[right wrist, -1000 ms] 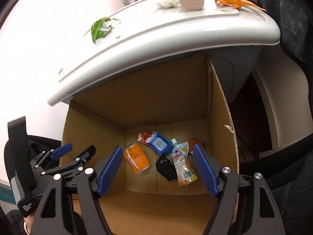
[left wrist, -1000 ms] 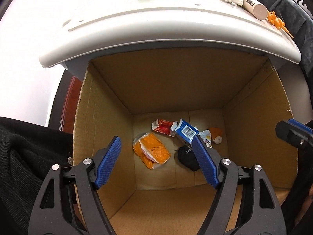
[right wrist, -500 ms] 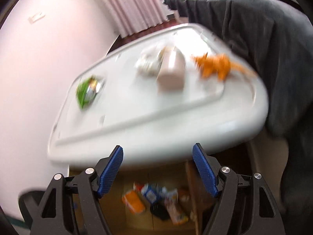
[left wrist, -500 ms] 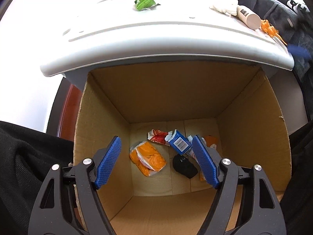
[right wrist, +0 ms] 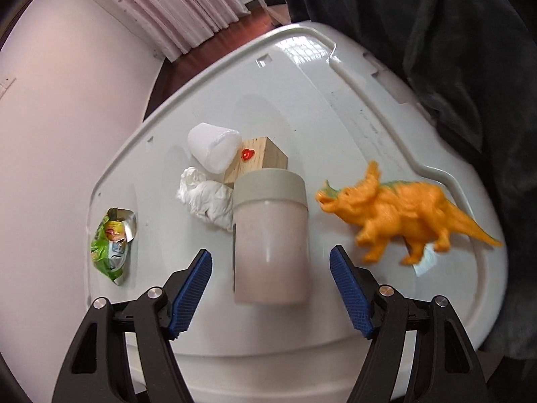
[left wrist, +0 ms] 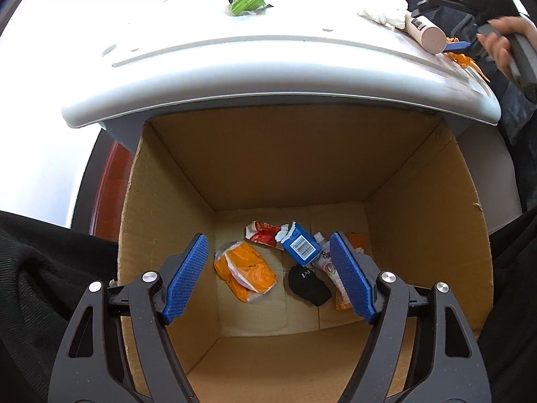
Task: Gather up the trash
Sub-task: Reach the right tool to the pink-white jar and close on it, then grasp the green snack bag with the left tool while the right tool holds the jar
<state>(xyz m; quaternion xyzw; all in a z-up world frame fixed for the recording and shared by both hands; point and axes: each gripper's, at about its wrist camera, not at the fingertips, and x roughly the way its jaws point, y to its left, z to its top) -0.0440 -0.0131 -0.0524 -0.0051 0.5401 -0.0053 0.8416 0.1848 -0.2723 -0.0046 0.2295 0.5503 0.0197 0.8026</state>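
The right hand-held gripper (right wrist: 270, 288), spread and just narrowing, straddles the jar (right wrist: 270, 235); it probably isn't trash, so grabbing it risks misfiling.

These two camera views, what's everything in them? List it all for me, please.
Cardboard box: one, brown, under table edge.
Wrappers and cartons: several, mixed colours, box floor.
Table: one, white.
Bottle: one, pinkish, lying between right jaws.
Dinosaur toy: one, orange, right of bottle.
Tissue: one, white.
Wooden block: one, red heart.
Cup: one, white.
Green wrapper: one, table's left.
Left gripper: open, above box.
Right gripper: open.
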